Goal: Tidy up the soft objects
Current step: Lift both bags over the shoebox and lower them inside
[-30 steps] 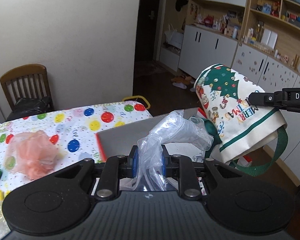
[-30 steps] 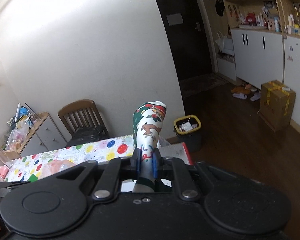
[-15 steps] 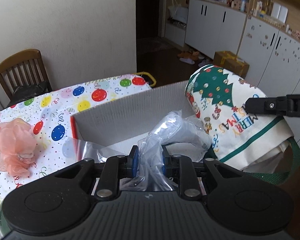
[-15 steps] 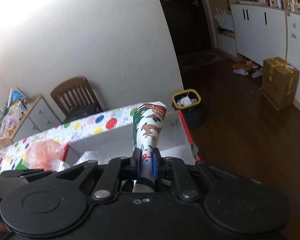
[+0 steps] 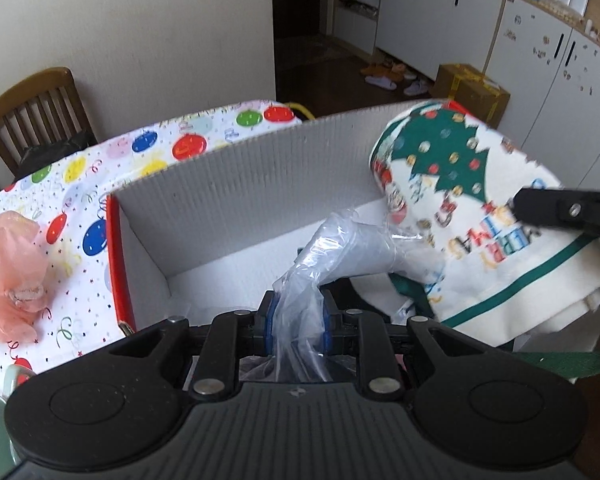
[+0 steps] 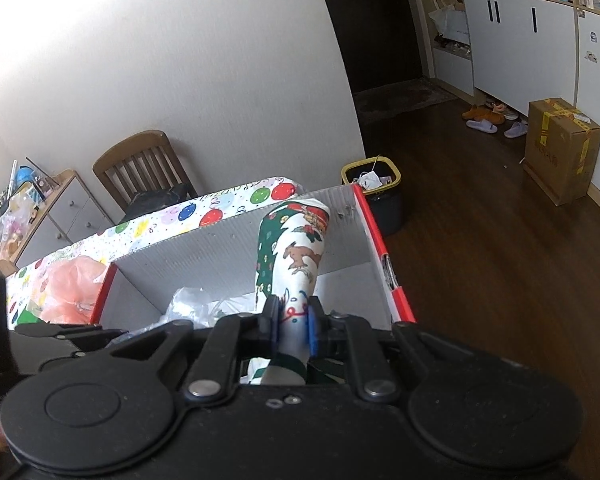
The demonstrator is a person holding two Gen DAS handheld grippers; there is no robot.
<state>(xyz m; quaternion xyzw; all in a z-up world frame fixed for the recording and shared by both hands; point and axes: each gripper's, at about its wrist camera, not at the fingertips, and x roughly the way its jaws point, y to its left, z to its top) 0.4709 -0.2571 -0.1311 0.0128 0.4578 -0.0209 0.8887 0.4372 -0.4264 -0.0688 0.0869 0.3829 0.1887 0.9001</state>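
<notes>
Step in hand: two soft things are being put down into the big box [image 5: 236, 184], which is set on the desk [image 5: 140, 152] with the balloon cloth.
Left tongs [image 5: 299, 322]: clenched on a crumpled clear plastic bag [image 5: 340, 244]. The bag is held over the inside of the box, and its loose end is touching the Christmas bag.
Right tongs [image 6: 294, 326]: the jaws have just been opening a little, but the pads are seen pressed on the folded Christmas bag [image 6: 296, 256], so it is grasped.
Where the Christmas bag is: inside the box walls, near the right wall with the red edge. Whether the box floor is touched cannot be told.
Pink bag [image 5: 8, 272]: left out on the desk, just beside the box's left wall.
Next move: both things should be let go once they are low in the box. The right tongs need to be opened more, so the cloth can slip out. After that, the pink bag looks like the next thing to be picked up.
</notes>
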